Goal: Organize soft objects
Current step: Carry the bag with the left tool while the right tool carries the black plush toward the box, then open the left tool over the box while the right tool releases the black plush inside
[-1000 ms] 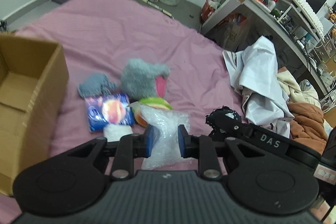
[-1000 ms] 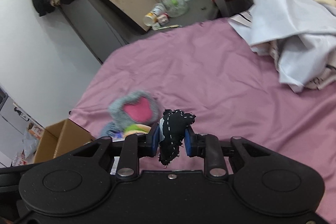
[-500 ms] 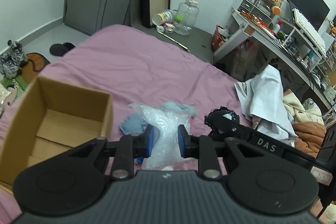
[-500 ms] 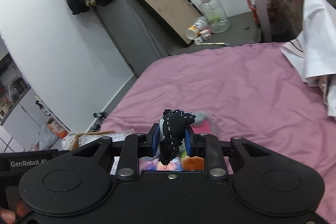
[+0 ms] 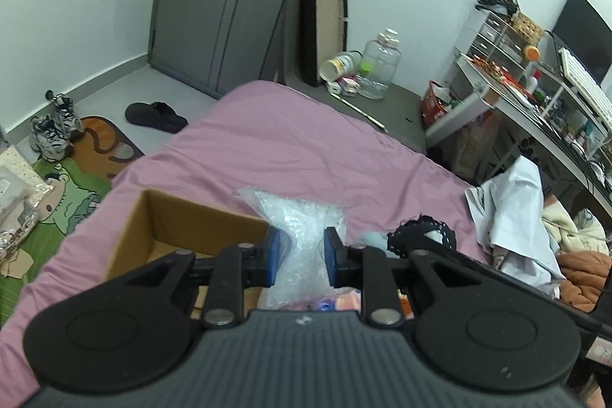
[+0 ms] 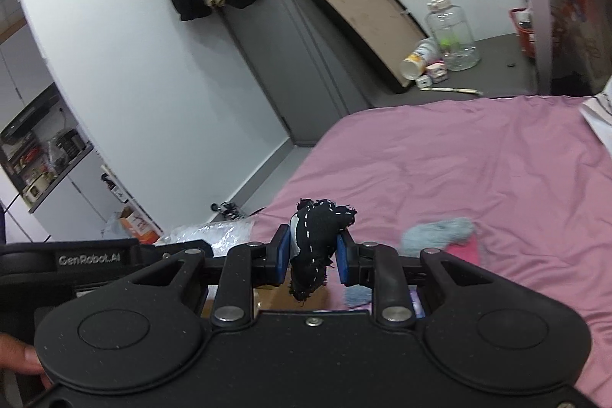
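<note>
Bubble-wrap bag (image 5: 302,232) is clamped between the blue pads of the left gripper (image 5: 300,257); it stands up in front of the claw, crumpled, its long axis going roughly away from the camera and upward. The jaws are nearly together, pressed on the plastic from both sides. The right gripper (image 6: 313,255) is pinched in the same way on a small black cloth piece w/ white stitching (image 6: 315,236), which hangs a bit below the pads.

Going outward from the left claw: the open cardboard box (image 5: 183,228) is just beside it, to the left and below, and its near wall is partly hidden behind the left finger. From what can be seen, the box looks empty. In the right wrist view only a brown strip of cardboard shows under the claw, so the right hand seems to be near the box too, but I cannot tell how it stands over the opening.

Judgement: the left hand is the nearer one; the bag needs to go left and down to enter the box. A grey-and-pink plush (image 6: 443,236) stays on the pink bedsheet (image 6: 478,159), to the right of the right claw, w/ other small items half hidden under both grippers.
</note>
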